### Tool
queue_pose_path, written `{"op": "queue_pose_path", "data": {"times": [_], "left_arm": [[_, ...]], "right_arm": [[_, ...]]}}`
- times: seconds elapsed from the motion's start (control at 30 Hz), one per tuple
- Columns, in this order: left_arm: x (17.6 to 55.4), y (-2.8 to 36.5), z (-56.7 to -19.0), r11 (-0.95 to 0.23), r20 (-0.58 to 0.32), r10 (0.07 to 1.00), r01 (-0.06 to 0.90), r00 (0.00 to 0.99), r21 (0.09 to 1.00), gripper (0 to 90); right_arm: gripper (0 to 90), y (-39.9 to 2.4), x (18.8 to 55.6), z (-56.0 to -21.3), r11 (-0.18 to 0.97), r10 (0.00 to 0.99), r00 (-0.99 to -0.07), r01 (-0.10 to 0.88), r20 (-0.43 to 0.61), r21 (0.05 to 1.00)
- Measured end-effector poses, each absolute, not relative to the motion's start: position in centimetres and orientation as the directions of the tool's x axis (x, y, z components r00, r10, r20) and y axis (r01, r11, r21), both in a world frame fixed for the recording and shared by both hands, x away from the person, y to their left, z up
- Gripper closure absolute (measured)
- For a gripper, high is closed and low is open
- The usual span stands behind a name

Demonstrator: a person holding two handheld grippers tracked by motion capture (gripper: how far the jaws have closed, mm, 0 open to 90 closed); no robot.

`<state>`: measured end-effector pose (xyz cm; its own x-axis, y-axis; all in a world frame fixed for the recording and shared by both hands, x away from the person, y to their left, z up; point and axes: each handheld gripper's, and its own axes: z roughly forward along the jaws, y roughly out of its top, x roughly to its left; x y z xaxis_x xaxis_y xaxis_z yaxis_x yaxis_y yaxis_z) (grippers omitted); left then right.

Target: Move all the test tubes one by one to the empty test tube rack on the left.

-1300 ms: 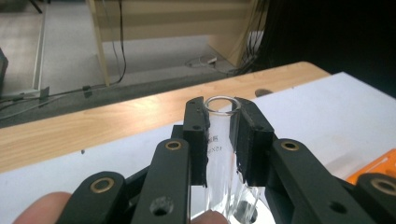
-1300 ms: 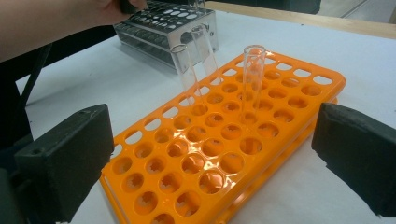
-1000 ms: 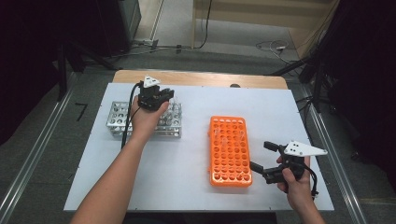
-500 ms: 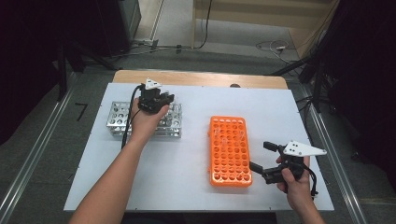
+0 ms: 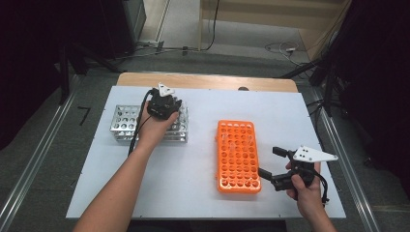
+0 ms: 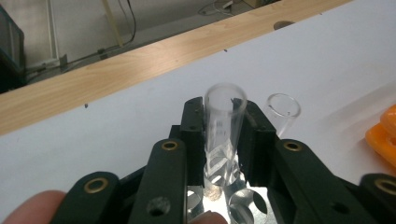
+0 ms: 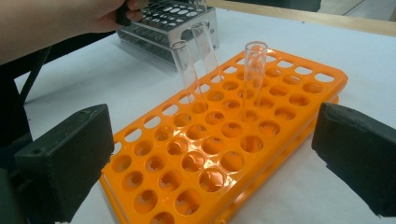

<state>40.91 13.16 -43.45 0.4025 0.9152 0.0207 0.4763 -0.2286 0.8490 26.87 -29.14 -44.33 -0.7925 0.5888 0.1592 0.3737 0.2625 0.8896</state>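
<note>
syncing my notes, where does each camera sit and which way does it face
high view: above the person's side, looking down on the white table; both forearms and tongs show.
left gripper view: rides the left tongs, facing a clear tube over the metal rack.
right gripper view: rides the open right tongs, facing the orange rack.
Shared: high and right views both show the orange rack.

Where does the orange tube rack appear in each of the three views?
High view: the orange rack lies right of centre on the white table.
Left gripper view: a corner of the orange rack at the right edge.
Right gripper view: the orange rack across the centre.
Shared landmark: the metal rack, bottom centre and top left.
</note>
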Motion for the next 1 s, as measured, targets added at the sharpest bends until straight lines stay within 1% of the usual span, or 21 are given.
{"op": "queue_pose_path", "data": {"times": [0.03,0.07,0.1,0.13,0.23,0.3,0.37,0.4,0.5,0.6,0.63,0.7,0.8,0.9,0.97,1.0], "left_arm": [[41.0,13.5,-43.4,-0.206,-0.008,0.917,0.492,0.398,0.846,72.3],[41.0,13.5,-43.4,-0.206,-0.008,0.917,0.492,0.398,0.846,71.5],[41.1,13.9,-43.4,-0.174,-0.05,0.916,0.508,0.397,0.844,70.8],[41.1,14.1,-43.4,-0.17,-0.062,0.914,0.515,0.402,0.84,70.7],[41.0,14.1,-43.3,-0.174,-0.058,0.914,0.516,0.402,0.838,69.8],[40.8,14.3,-43.1,-0.166,-0.061,0.916,0.513,0.397,0.842,67.3],[40.6,14.4,-42.9,-0.157,-0.066,0.918,0.51,0.391,0.846,62.1],[40.2,14.6,-42.5,-0.134,-0.083,0.919,0.504,0.385,0.853,59.5],[39.8,14.7,-42.1,-0.126,-0.093,0.915,0.497,0.392,0.859,45.4],[38.9,15.0,-41.6,-0.097,-0.126,0.906,0.487,0.405,0.868,29.1],[38.5,15.1,-41.5,-0.09,-0.133,0.901,0.48,0.412,0.873,25.6],[37.4,15.4,-41.2,-0.069,-0.157,0.886,0.459,0.437,0.886,19.9],[36.3,15.7,-41.2,-0.055,-0.171,0.882,0.457,0.439,0.888,11.0],[35.7,15.8,-41.3,-0.054,-0.181,0.876,0.464,0.447,0.884,4.7],[34.7,16.0,-41.3,-0.063,-0.185,0.863,0.463,0.471,0.884,0.4],[34.3,16.0,-41.3,-0.066,-0.181,0.861,0.458,0.476,0.886,0.0]], "right_arm": [[0.0,-29.2,26.9,-44.3,0.262,0.589,-0.792,0.374,0.16,0.89],[0.0,-29.2,26.9,-44.3,0.262,0.589,-0.792,0.374,0.16,0.89],[0.0,-29.2,26.9,-44.3,0.261,0.591,-0.79,0.376,0.161,0.889],[0.0,-29.2,26.9,-44.4,0.261,0.592,-0.79,0.376,0.161,0.889],[0.0,-29.1,26.9,-44.4,0.262,0.589,-0.792,0.374,0.16,0.89],[0.0,-29.0,26.9,-44.3,0.263,0.588,-0.793,0.372,0.157,0.89],[0.0,-29.0,26.9,-44.3,0.263,0.587,-0.794,0.371,0.157,0.891],[0.0,-29.0,26.9,-44.3,0.264,0.588,-0.794,0.372,0.157,0.89],[0.0,-28.8,27.0,-44.2,0.265,0.584,-0.796,0.372,0.159,0.89],[0.0,-28.5,27.1,-44.0,0.267,0.584,-0.797,0.372,0.158,0.889],[0.0,-28.4,27.1,-44.0,0.267,0.584,-0.796,0.373,0.159,0.889],[0.0,-28.2,27.2,-43.9,0.266,0.585,-0.795,0.373,0.159,0.889],[0.0,-27.7,27.3,-43.6,0.283,0.596,-0.791,0.367,0.138,0.886],[0.0,-27.4,27.4,-43.1,0.283,0.597,-0.792,0.36,0.13,0.889],[0.0,-27.3,27.6,-42.8,0.284,0.599,-0.79,0.36,0.129,0.888],[0.0,-27.1,27.7,-42.8,0.285,0.599,-0.79,0.362,0.131,0.888]]}}
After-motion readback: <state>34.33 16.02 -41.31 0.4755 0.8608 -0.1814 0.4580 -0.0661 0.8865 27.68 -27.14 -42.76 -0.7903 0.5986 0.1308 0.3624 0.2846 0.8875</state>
